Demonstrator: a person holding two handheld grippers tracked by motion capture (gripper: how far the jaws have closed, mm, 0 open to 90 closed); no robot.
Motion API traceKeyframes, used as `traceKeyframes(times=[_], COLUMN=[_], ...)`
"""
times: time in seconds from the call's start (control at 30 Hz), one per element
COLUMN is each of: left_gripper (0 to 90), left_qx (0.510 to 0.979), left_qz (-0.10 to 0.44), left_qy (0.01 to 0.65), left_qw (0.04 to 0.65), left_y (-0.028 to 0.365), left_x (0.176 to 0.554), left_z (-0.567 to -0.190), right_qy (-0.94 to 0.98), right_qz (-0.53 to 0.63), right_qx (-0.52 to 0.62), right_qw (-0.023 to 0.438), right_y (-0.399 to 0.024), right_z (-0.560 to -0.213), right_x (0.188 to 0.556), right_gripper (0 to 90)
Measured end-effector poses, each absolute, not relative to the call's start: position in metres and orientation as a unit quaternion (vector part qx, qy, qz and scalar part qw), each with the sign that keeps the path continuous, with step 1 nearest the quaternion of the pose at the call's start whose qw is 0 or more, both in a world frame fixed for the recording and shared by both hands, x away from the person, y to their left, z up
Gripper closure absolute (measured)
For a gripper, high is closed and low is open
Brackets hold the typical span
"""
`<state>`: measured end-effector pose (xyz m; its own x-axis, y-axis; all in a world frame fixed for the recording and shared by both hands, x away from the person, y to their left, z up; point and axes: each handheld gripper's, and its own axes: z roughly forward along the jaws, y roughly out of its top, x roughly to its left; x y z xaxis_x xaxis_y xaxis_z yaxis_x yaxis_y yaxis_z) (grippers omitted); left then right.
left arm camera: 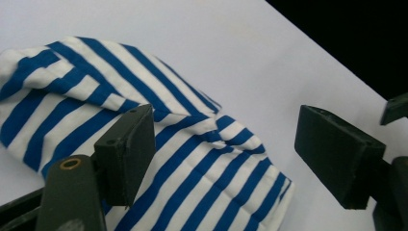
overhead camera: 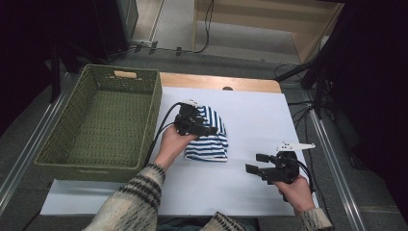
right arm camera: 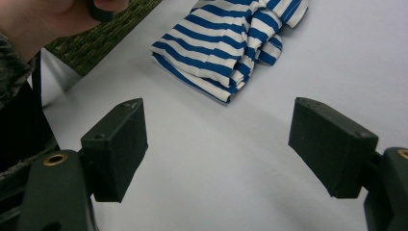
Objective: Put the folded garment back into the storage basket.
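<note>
Striped cloth bunched on white sheet, just right of basket. My left gripper over cloth, jaws wide, gripping nothing. My right gripper right of cloth, gaping, empty. Pickup and binning remain.

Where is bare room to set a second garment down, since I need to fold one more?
The white sheet is bare right of the striped cloth and along its near edge. The green basket is empty. It is crowded around the cloth.

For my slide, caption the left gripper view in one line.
Open left gripper poised over a folded blue-and-white striped cloth on the white table cover.
</note>
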<state>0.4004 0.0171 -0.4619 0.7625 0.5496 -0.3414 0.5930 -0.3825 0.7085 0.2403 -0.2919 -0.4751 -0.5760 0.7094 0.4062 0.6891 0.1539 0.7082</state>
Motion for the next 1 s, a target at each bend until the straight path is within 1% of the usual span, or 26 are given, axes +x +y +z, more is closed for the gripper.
traceKeyframes(times=[0.13, 0.27, 0.4, 0.43, 0.5, 0.53, 0.57, 0.63, 1.0], left_gripper=[22.1, 21.0, 16.0, 13.1, 10.3, 6.8, 6.8, 5.0, 4.2], left_qx=[0.834, 0.824, 0.819, 0.818, 0.815, 0.813, 0.812, 0.818, 0.824], left_qz=[-0.02, -0.026, -0.016, -0.013, -0.016, -0.018, -0.02, -0.006, 0.027], left_qy=[0.35, 0.362, 0.376, 0.379, 0.385, 0.388, 0.39, 0.39, 0.399], left_qw=[0.426, 0.434, 0.434, 0.432, 0.433, 0.433, 0.433, 0.423, 0.402], left_y=[0.02, 0.025, 0.029, 0.031, 0.034, 0.035, 0.036, 0.037, 0.034], left_x=[0.404, 0.41, 0.415, 0.416, 0.419, 0.42, 0.421, 0.422, 0.426], left_z=[-0.466, -0.47, -0.474, -0.475, -0.478, -0.479, -0.48, -0.482, -0.498], right_qy=[0.759, 0.759, 0.759, 0.759, 0.759, 0.759, 0.759, 0.759, 0.759], right_qz=[0.459, 0.459, 0.46, 0.46, 0.46, 0.46, 0.46, 0.46, 0.46], right_qx=[0.461, 0.461, 0.461, 0.461, 0.461, 0.461, 0.461, 0.461, 0.46], right_qw=[0.011, 0.011, 0.011, 0.011, 0.011, 0.011, 0.011, 0.011, 0.011], right_y=[-0.292, -0.292, -0.292, -0.292, -0.293, -0.293, -0.293, -0.293, -0.293], right_z=[-0.475, -0.475, -0.475, -0.475, -0.475, -0.475, -0.475, -0.475, -0.475], right_x=[0.24, 0.24, 0.24, 0.24, 0.24, 0.24, 0.24, 0.24, 0.24], right_gripper=[19.3, 19.3, 19.3, 19.3, 19.3, 19.3, 19.3, 19.3, 19.3])
